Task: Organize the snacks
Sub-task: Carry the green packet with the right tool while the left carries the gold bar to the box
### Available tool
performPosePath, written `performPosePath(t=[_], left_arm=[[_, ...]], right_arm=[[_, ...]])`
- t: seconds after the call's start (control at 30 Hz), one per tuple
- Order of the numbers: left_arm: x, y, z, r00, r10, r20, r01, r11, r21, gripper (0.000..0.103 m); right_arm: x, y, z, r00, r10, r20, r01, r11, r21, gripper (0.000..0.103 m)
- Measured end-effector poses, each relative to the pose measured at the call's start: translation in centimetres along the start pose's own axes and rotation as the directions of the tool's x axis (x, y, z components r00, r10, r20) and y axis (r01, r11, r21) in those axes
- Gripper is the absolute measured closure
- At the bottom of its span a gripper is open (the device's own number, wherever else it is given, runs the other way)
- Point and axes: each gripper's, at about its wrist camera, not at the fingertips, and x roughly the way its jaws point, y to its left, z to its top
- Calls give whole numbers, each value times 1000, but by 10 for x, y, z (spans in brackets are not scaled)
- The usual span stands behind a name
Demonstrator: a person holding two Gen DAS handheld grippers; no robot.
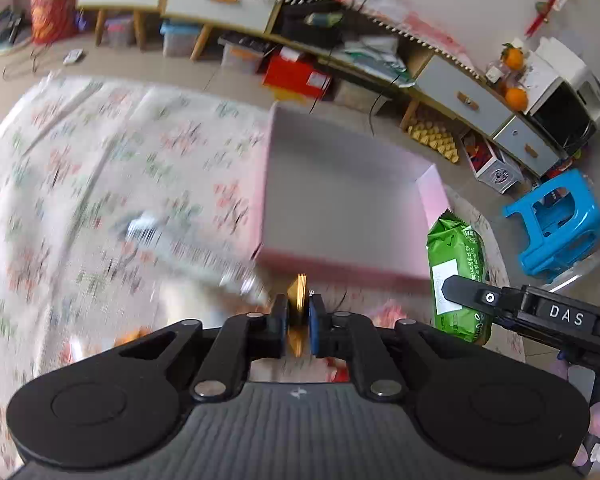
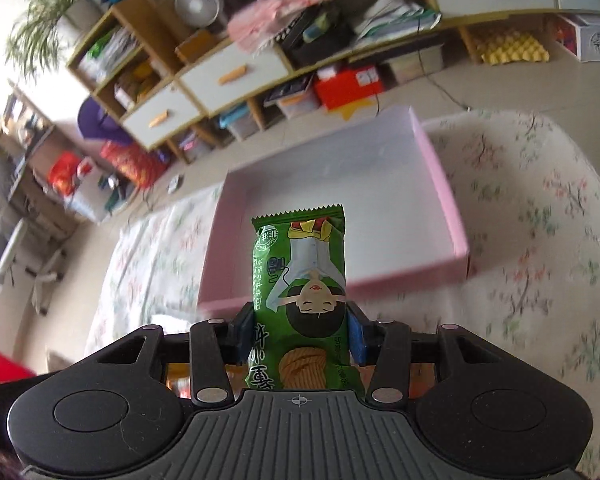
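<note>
A pink open box (image 1: 340,184) with a pale inside sits on the flowered bedcover; it also shows in the right wrist view (image 2: 440,168). My left gripper (image 1: 298,320) is shut on a thin gold-orange snack packet (image 1: 298,292), seen edge-on, just short of the box's near wall. My right gripper (image 2: 300,332) is shut on a green snack packet (image 2: 300,264) with a cartoon figure, held upright before the box's near wall. In the left wrist view the green packet (image 1: 458,264) and the right gripper (image 1: 460,294) sit at the box's right corner.
The flowered bedcover (image 1: 100,184) spreads left of the box, with blurred snack wrappers (image 1: 188,248) near my left gripper. A blue plastic stool (image 1: 556,220) stands on the floor at right. Low cabinets (image 2: 228,76) with bins and a red box line the wall beyond.
</note>
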Motion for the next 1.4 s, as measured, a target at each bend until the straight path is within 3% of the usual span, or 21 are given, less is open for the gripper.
performPosePath(t=[0.17, 0.43, 0.53, 0.57, 0.6, 0.7, 0.83, 0.87, 1.03, 1.07, 1.17, 1.4], left_arm=[[17, -7, 20, 1000, 1, 14, -2, 1000, 26, 102], [17, -19, 33, 999, 8, 48, -12, 996, 92, 103], [11, -23, 33, 997, 44, 63, -52, 989, 135, 101], [11, -23, 31, 997, 57, 57, -65, 985, 159, 95], [14, -23, 29, 997, 71, 43, -78, 980, 183, 80], [24, -16, 20, 994, 113, -12, -107, 965, 241, 52], [33, 1, 15, 984, 174, -39, -161, 962, 219, 46], [34, 5, 16, 982, 181, -45, -168, 964, 204, 47], [37, 16, 17, 987, 149, -63, -139, 981, 137, 73], [37, 18, 16, 989, 127, -72, -118, 986, 119, 90], [32, 18, 12, 994, 91, -65, -85, 993, 86, 98], [-1, 4, 20, 999, 32, -14, -31, 994, 105, 103]], right_arm=[[10, -14, 18, 999, -3, 52, 2, 1000, 21, 59], [21, -30, 29, 998, -23, 66, 21, 999, 31, 59], [21, -33, 32, 997, -15, 72, 13, 999, 35, 59], [21, -33, 32, 997, -14, 70, 12, 999, 31, 59], [22, -33, 32, 998, -14, 68, 13, 1000, 27, 59], [24, -33, 31, 998, -20, 56, 18, 999, 26, 59], [26, -30, 27, 999, -22, 40, 21, 1000, 20, 59], [26, -29, 27, 999, -22, 38, 22, 1000, 16, 59], [27, -23, 25, 999, -21, 32, 21, 1000, -4, 59], [27, -22, 25, 999, -22, 31, 22, 1000, -6, 59], [28, -22, 25, 999, -23, 28, 23, 1000, -8, 59], [23, -26, 28, 998, -25, 51, 24, 1000, 4, 59]])
